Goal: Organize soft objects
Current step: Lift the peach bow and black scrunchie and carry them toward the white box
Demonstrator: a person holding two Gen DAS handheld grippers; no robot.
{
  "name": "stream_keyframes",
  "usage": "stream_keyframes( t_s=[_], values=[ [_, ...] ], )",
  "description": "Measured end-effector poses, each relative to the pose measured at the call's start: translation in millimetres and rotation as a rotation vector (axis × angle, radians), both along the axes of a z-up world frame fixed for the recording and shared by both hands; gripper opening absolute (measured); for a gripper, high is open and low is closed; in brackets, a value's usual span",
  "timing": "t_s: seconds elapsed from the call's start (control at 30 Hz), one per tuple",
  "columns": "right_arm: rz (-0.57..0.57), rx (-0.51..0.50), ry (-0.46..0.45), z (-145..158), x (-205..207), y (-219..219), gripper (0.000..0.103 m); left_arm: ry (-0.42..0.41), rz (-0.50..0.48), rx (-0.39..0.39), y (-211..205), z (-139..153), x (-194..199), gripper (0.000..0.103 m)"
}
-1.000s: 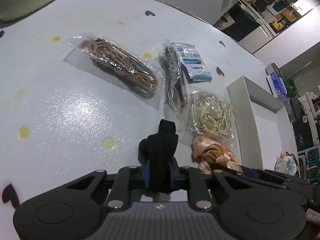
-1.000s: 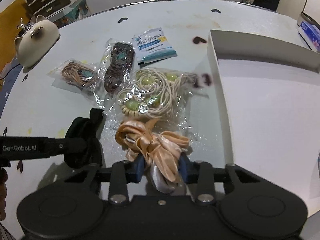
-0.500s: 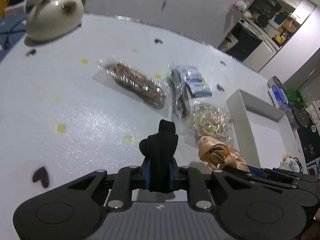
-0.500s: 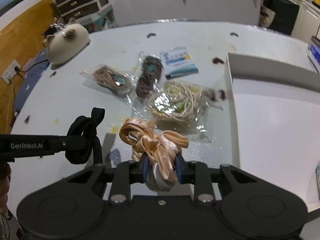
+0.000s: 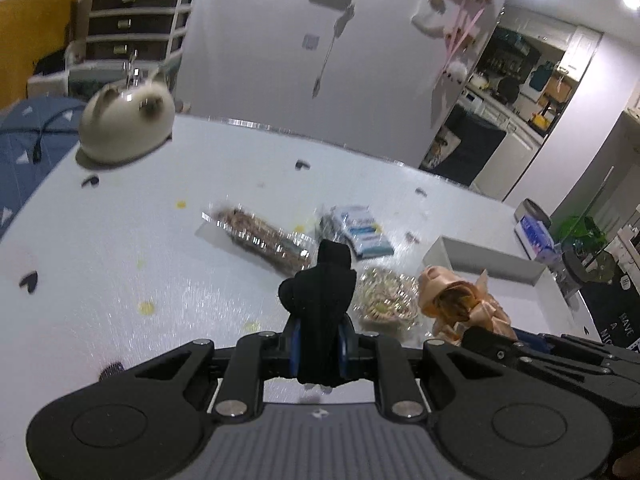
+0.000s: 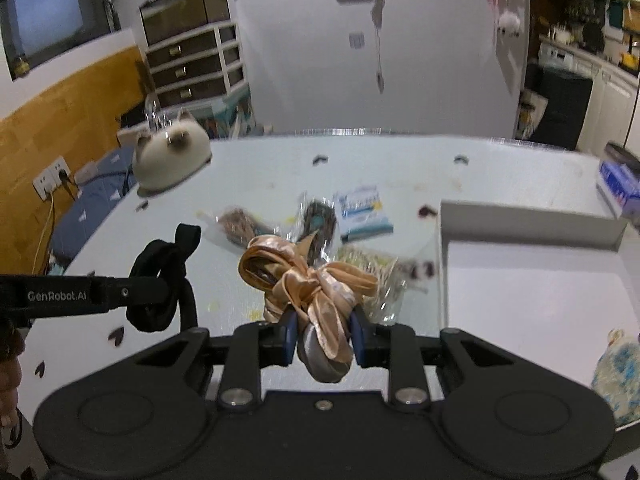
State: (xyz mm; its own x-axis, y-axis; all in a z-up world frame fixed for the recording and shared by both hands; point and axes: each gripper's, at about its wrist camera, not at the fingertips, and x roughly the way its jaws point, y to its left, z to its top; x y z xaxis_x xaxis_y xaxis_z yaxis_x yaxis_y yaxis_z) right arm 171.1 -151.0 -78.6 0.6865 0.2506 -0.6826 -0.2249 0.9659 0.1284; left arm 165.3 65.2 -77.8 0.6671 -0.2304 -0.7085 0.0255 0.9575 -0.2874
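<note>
Now left claw (image 5: 319,342) pinches black scrunchie (image 5: 320,300), right claw (image 6: 323,334) pinches satin bow (image 6: 308,284).

My left claw (image 5: 319,354) is matte black plastic: two round-ended link arms with embossed discs, silver screw heads at the pivots, blue pads inside the fingers, and a ribbed grey plate with a small white mark in the middle. My right claw (image 6: 323,338) has the same build, black links, silver pivot screws, blue pads, one small screw centred on its plain black plate. From the right wrist view I read white "GenRobot.AI" lettering along the left claw's black finger, with one small screw.
</note>
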Motion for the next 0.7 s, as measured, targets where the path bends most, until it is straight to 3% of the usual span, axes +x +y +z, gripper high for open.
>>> stream_keyframes(
  t_s=[0.27,0.7],
  values=[
    [-0.028,0.015,-0.137,25,-17,-25,0.028,-0.087,0.014,0.017,-20,26,-13,0.019],
    [-0.083,0.023,-0.194,40,-23,-112,0.028,-0.129,0.019,0.037,-96,42,-20,0.019]
  ],
)
